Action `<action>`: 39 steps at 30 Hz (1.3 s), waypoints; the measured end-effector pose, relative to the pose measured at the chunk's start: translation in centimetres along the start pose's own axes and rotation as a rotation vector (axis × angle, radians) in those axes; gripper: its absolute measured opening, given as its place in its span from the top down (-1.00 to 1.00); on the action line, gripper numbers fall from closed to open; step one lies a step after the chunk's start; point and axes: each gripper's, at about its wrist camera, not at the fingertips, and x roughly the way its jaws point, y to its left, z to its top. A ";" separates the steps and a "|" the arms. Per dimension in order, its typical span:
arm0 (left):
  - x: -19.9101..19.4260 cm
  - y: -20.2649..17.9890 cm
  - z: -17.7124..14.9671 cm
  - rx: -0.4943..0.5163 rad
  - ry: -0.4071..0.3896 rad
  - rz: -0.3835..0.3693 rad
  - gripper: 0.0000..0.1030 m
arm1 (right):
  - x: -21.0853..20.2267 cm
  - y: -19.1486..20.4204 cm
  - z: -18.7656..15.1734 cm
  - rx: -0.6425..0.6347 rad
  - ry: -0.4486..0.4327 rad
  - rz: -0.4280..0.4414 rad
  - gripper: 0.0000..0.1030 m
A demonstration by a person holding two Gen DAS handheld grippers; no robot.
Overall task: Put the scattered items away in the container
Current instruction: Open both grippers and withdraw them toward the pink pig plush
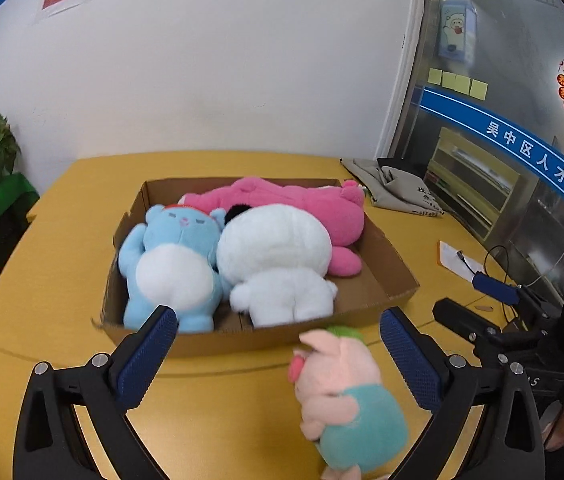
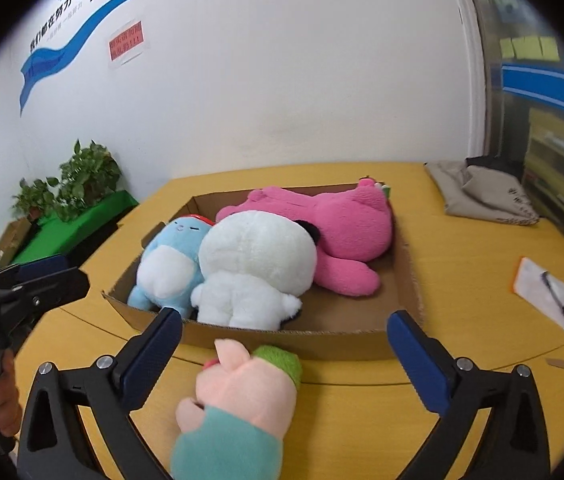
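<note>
One toy left outside the box

Both the left gripper (image 1: 278, 354) and right gripper (image 2: 284, 356) stand wide open, gripping nothing; the pig plush (image 2: 238, 408) lies on the table between the right gripper's jaws, untouched, just short of the cardboard box (image 2: 322, 340) ahead. The box is already crowded (three plush inside), so the pig could catch the near wall or roll back out if dropped on the heap.

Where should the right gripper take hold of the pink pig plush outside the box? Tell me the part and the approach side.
Grip the pink pig plush across its head, coming from above on the near side. It stands upright in front of the cardboard box, already between the right gripper and its open fingers, so probably only lowering and closing is needed.
</note>
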 end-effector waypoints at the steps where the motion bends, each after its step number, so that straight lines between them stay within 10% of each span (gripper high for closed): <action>1: -0.2 0.0 -0.5 -0.005 0.004 -0.006 -1.00 | -0.3 0.1 -0.1 -0.009 -0.001 -0.013 -0.99; 39: 1.1 -1.0 -2.0 -0.031 0.060 -0.063 -1.00 | -1.4 0.0 -2.0 -0.043 0.039 -0.082 -0.99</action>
